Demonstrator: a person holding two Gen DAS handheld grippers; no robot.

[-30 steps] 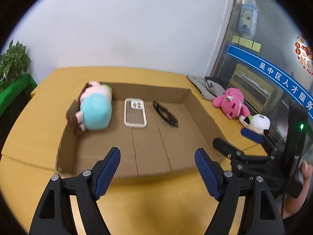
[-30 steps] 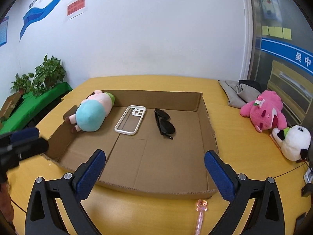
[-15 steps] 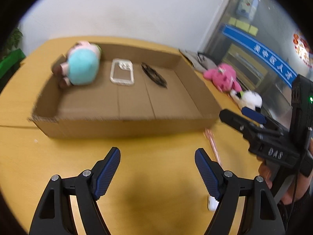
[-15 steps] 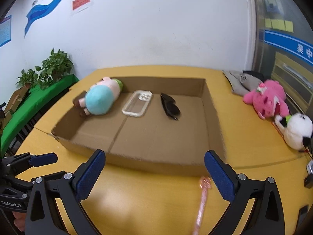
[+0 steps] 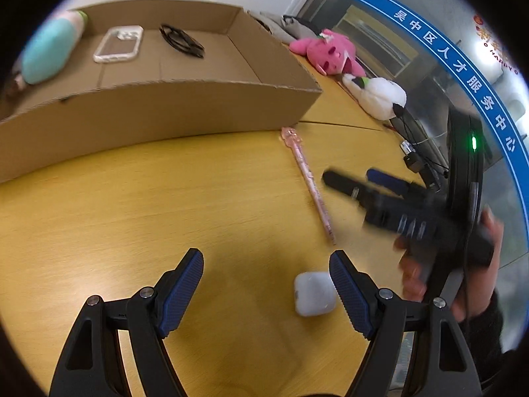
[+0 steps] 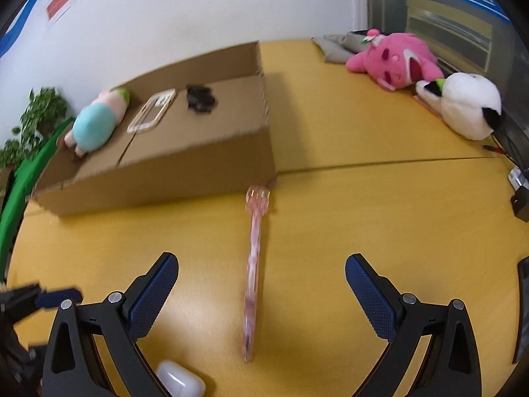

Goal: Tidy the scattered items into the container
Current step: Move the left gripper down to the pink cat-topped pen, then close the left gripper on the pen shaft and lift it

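Blue ribbed pads are standing wide apart on both tongs, with nothing between them: the left gripper point(image 5: 266, 281) is hovering low over bare yellow wooden tabletop point(image 5: 132, 205), and the right gripper point(image 6: 261, 284) is hanging over the same top with its jaws just as wide.

Nearest of the loose things, a small white rounded plastic earbud case point(image 5: 314, 292) is lying flat just inside the left gripper's right-hand pad, off centre, so that gripper would probably need to shift sideways before closing. The case is also showing at the bottom of the right wrist view point(image 6: 180, 380), beside the right gripper's left arm.

A long, thin, pink translucent pen with a knobbed top point(image 6: 253, 271) is lying lengthwise between the right gripper's open pads, its tip near and its knob close to the box corner. Lying that way, it suits a pinch across its width.

Beyond it, the shallow brown cardboard box point(image 5: 172, 106) is sitting open-topped. Its near wall is low, and open floor is waiting behind it; a teal and pink plush doll point(image 6: 97, 122), a clear phone case point(image 6: 152, 114) and black sunglasses point(image 6: 200, 97) are lying toward the far side. The table around the pen is bare, leaving free room for approach, though the two grippers are working close together.
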